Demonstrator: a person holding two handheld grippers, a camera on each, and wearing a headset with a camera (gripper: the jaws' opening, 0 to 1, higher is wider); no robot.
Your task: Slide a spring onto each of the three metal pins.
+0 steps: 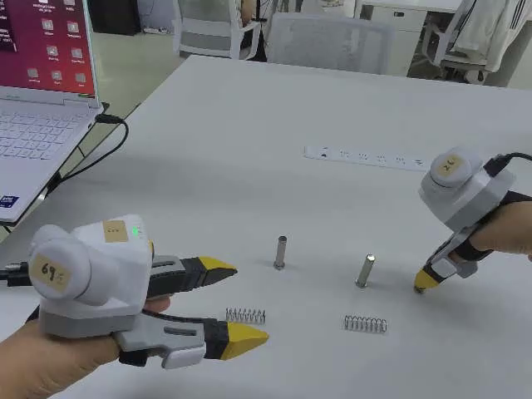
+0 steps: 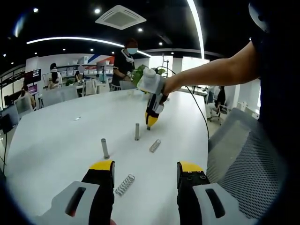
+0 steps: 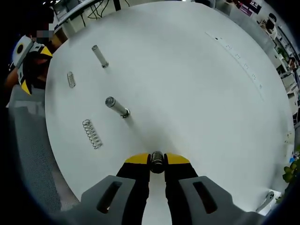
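Two metal pins (image 1: pixel 280 252) (image 1: pixel 365 270) stand upright on the white table (image 1: pixel 249 141). One spring (image 1: pixel 245 316) lies just ahead of my left gripper (image 1: pixel 237 303), which is open with nothing in it. A second spring (image 1: pixel 366 323) lies in front of the right-hand pin. My right gripper (image 1: pixel 424 283) points down at the table, right of that pin. It is shut on a coiled spring (image 3: pixel 157 160); whether a pin sits inside it I cannot tell. The left gripper view has the near spring (image 2: pixel 124 184) between the open tips, with both pins (image 2: pixel 105 148) (image 2: pixel 137 131) beyond.
An open laptop (image 1: pixel 41 100) with a black cable (image 1: pixel 108 150) sits at the table's left edge. A white power strip (image 1: pixel 366 156) lies behind the pins. Office chairs (image 1: pixel 328 41) stand at the far edge. People stand in the background (image 2: pixel 124 63).
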